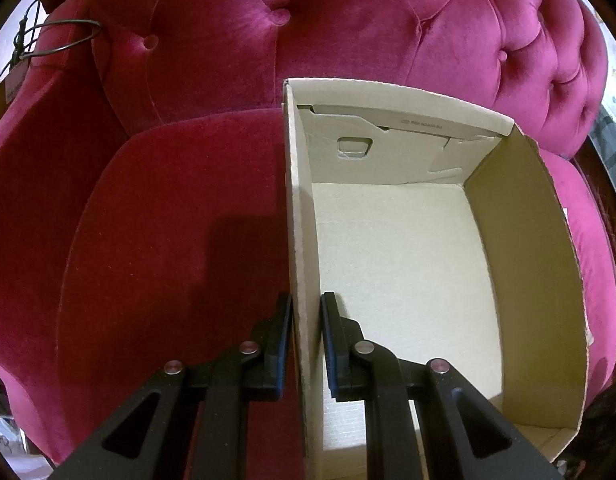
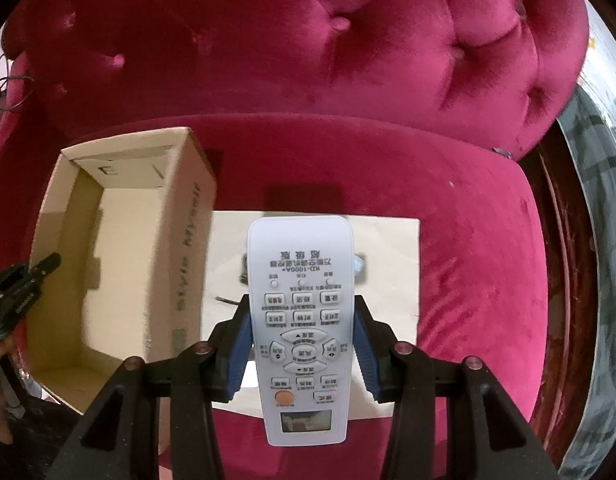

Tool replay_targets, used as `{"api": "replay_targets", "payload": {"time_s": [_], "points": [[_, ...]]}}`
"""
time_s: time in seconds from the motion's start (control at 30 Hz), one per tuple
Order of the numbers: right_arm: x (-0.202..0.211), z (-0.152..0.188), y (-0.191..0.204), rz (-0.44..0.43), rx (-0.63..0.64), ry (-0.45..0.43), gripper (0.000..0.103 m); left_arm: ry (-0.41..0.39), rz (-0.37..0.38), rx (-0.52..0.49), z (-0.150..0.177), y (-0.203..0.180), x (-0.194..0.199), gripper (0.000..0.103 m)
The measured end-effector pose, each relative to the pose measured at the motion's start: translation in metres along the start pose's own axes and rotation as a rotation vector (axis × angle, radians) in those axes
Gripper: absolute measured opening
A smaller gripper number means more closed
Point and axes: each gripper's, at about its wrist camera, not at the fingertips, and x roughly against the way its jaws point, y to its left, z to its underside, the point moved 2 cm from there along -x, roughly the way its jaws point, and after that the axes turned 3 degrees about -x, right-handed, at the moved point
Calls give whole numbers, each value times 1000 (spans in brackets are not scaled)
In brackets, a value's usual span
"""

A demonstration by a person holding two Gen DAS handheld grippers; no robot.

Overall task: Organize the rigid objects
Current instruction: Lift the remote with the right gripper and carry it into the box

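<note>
An open cardboard box [image 1: 528, 264] sits on a magenta velvet armchair; its inside is bare. My left gripper [image 1: 307, 304] is shut on the box's left wall [image 1: 302, 240], one finger outside and one inside. In the right wrist view the same box [image 2: 188, 240] stands at the left, with the left gripper [image 2: 48, 264] at its far-left wall. My right gripper [image 2: 302, 308] is shut on a white air-conditioner remote [image 2: 302, 320], its blue pads pressing both long sides. The remote hangs above a flat cardboard sheet [image 2: 392, 272] on the seat.
The armchair's tufted back [image 2: 308, 40] rises behind the seat [image 2: 476, 240]. Small dark items lie on the sheet, mostly hidden under the remote. A thin wire loop [image 1: 56, 36] hangs off the left armrest. A dark wooden edge [image 2: 564, 260] and patterned fabric run along the right.
</note>
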Motion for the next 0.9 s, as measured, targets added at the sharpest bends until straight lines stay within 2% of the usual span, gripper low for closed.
{"api": "replay_targets", "payload": {"time_s": [0.57, 0.9], "points": [[12, -28, 85, -71, 104, -3, 49, 3, 4, 8, 1, 1, 0, 16], [-7, -35, 142, -133, 156, 27, 49, 0, 17, 8, 2, 5, -1, 16]]}}
